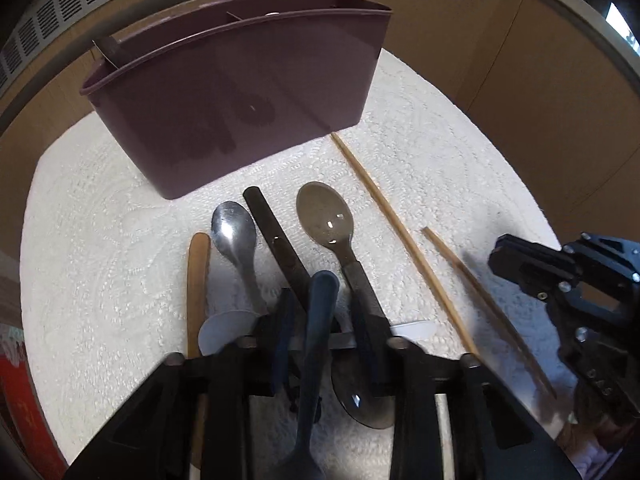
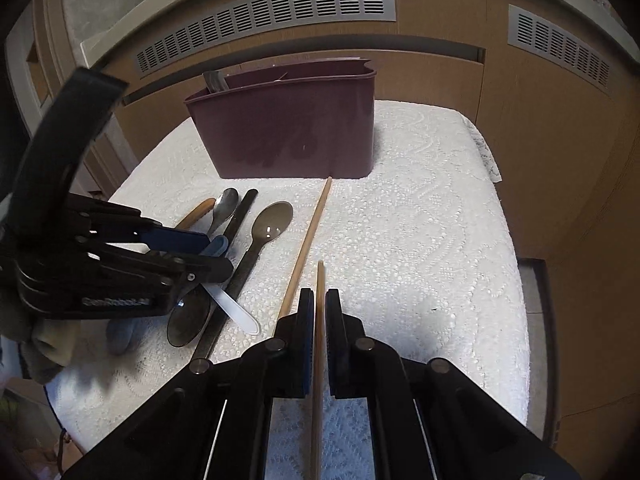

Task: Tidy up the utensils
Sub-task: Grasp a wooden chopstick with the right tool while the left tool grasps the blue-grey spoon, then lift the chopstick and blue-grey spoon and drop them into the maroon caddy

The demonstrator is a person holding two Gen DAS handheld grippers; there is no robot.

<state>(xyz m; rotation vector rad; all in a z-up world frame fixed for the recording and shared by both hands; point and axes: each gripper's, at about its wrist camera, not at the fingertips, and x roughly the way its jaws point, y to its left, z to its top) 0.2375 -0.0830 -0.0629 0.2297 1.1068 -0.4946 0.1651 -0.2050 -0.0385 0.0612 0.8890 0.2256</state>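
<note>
Gripping one utensil in each pair of fingers above the white lace-covered worktop [image 2: 420,240].

Left gripper [image 1: 320,320] has its fingers clamped on a blue-handled utensil [image 1: 318,344], whose handle runs up between the pads over the loose heap; the handle's far end pokes out past the fingertips. Right gripper [image 2: 319,320] has its fingers pressed together on a wooden chopstick [image 2: 319,360], which passes straight between them and juts out ahead of the tips. A second chopstick [image 2: 308,240] lies on the cloth just left of it, its far tip touching the maroon utensil caddy [image 2: 288,136]. Beneath the left gripper lie a metal spoon [image 1: 234,232], a translucent brown spoon [image 1: 326,216] and a dark flat handle [image 1: 276,236].
</note>
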